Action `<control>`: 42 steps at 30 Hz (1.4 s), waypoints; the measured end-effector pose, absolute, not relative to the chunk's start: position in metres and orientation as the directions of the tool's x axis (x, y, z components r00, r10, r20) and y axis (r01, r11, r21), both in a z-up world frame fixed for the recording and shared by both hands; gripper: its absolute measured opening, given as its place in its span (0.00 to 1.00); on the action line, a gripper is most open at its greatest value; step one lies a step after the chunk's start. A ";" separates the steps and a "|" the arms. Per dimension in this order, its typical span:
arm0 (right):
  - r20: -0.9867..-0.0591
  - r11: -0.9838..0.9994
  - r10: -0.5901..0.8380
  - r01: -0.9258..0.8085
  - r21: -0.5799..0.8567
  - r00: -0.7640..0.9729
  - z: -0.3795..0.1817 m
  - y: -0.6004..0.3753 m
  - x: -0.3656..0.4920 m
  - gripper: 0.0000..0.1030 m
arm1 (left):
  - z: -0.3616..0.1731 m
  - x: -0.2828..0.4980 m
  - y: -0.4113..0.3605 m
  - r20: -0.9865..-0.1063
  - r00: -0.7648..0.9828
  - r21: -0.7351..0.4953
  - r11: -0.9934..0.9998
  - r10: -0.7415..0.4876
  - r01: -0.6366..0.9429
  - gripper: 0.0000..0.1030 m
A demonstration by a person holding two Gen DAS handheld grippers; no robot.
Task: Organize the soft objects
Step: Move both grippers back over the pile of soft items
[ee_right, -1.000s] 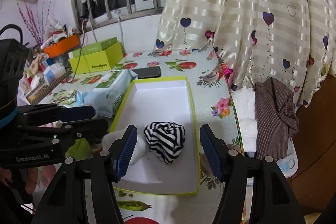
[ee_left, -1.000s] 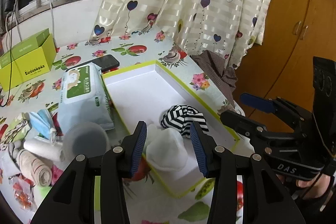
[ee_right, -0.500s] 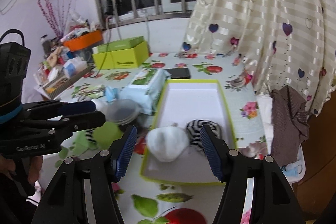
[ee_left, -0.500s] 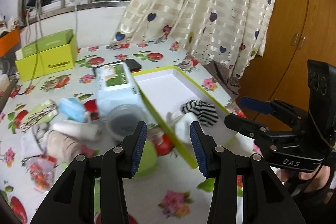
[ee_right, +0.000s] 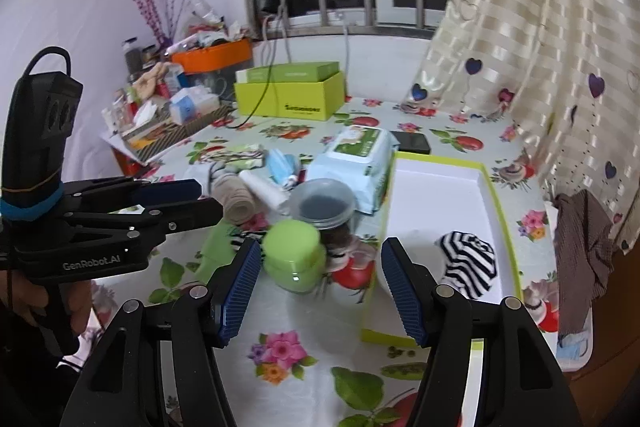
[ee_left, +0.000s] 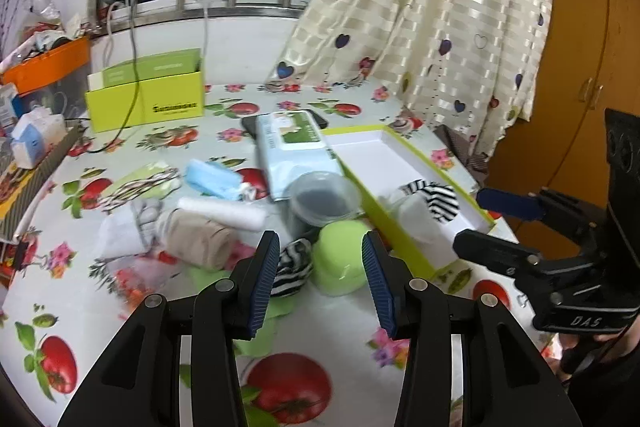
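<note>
A white box with a yellow-green rim (ee_left: 400, 155) (ee_right: 436, 195) lies at the right of the flowered table. In it rest a black-and-white striped sock ball (ee_left: 440, 201) (ee_right: 468, 263) and a white sock ball (ee_left: 416, 217). Left of the box lies a heap: a beige rolled sock (ee_left: 200, 239) (ee_right: 236, 199), a small striped sock (ee_left: 294, 267), a white roll (ee_left: 224, 213) and blue face masks (ee_left: 212, 179). My left gripper (ee_left: 319, 243) (ee_right: 210, 197) hangs open and empty over the heap's near edge. My right gripper (ee_right: 322, 251) (ee_left: 470, 219) is open and empty too, near the box's front corner.
A green-lidded jar (ee_left: 340, 263) (ee_right: 294, 255) and a clear plastic tub (ee_left: 324, 199) (ee_right: 322, 205) stand between heap and box. A wet-wipes pack (ee_left: 292, 151), a phone (ee_right: 410, 143) and a lime carton (ee_left: 148, 99) lie further back. Clutter lines the left; a curtain and brown cloth (ee_right: 580, 239) hang at the right.
Both grippers have swung left, away from the box and toward the heap of soft things. Both stayed open and empty. The two sock balls have not moved in the box.
</note>
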State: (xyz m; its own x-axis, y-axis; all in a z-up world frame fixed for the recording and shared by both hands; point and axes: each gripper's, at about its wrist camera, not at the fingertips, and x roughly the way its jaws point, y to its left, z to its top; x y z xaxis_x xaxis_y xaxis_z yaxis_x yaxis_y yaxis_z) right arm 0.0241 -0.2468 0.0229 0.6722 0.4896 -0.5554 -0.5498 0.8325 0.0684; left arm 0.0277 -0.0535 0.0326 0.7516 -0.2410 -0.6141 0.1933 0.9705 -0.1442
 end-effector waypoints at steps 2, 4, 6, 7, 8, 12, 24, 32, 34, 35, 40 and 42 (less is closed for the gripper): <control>-0.563 0.827 0.492 -0.558 0.064 0.664 0.022 -0.241 0.024 0.61 | 0.029 0.025 -0.048 -0.617 0.749 -0.145 0.970 -0.241 0.193 0.43; -0.568 0.820 0.498 -0.569 0.061 0.656 0.022 -0.234 0.023 0.61 | 0.027 0.022 -0.042 -0.619 0.747 -0.153 0.970 -0.244 0.191 0.43; -0.573 0.810 0.505 -0.583 0.057 0.645 0.022 -0.228 0.023 0.61 | 0.025 0.018 -0.037 -0.627 0.739 -0.159 0.969 -0.247 0.190 0.43; -0.573 0.804 0.510 -0.592 0.053 0.641 0.022 -0.224 0.022 0.61 | 0.023 0.017 -0.034 -0.632 0.735 -0.162 0.969 -0.245 0.184 0.43; -0.573 0.799 0.514 -0.599 0.050 0.638 0.023 -0.221 0.020 0.61 | 0.021 0.015 -0.031 -0.636 0.732 -0.165 0.970 -0.245 0.180 0.43; -0.573 0.778 0.532 -0.626 0.041 0.624 0.023 -0.210 0.019 0.61 | 0.015 0.010 -0.018 -0.641 0.731 -0.163 0.972 -0.236 0.171 0.43; -0.588 0.747 0.550 -0.664 0.028 0.593 0.020 -0.189 0.021 0.61 | 0.005 0.006 0.012 -0.644 0.739 -0.149 0.980 -0.196 0.130 0.43; -0.598 0.741 0.549 -0.672 0.024 0.584 0.018 -0.186 0.025 0.61 | -0.001 0.015 0.022 -0.659 0.735 -0.134 0.987 -0.159 0.093 0.43; -0.600 0.741 0.547 -0.671 0.023 0.584 0.017 -0.184 0.028 0.61 | -0.003 0.019 0.024 -0.666 0.730 -0.133 0.988 -0.152 0.084 0.43; -0.601 0.742 0.546 -0.670 0.022 0.584 0.016 -0.184 0.029 0.61 | -0.004 0.022 0.025 -0.670 0.728 -0.133 0.988 -0.146 0.077 0.43; -0.604 0.743 0.543 -0.669 0.022 0.583 0.015 -0.183 0.034 0.61 | -0.009 0.032 0.030 -0.682 0.720 -0.127 0.991 -0.124 0.050 0.43; -0.604 0.743 0.543 -0.669 0.022 0.583 0.014 -0.183 0.035 0.61 | -0.010 0.038 0.032 -0.687 0.715 -0.137 0.990 -0.127 0.045 0.43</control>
State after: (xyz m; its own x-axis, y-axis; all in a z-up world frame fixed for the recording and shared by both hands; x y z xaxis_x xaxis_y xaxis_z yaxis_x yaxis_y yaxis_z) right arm 0.0346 -0.1834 0.0144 0.5834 0.5430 -0.6040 -0.6691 0.7429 0.0215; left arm 0.0382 0.0318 -0.0102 0.7154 -0.1274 -0.6870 0.0448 0.9896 -0.1369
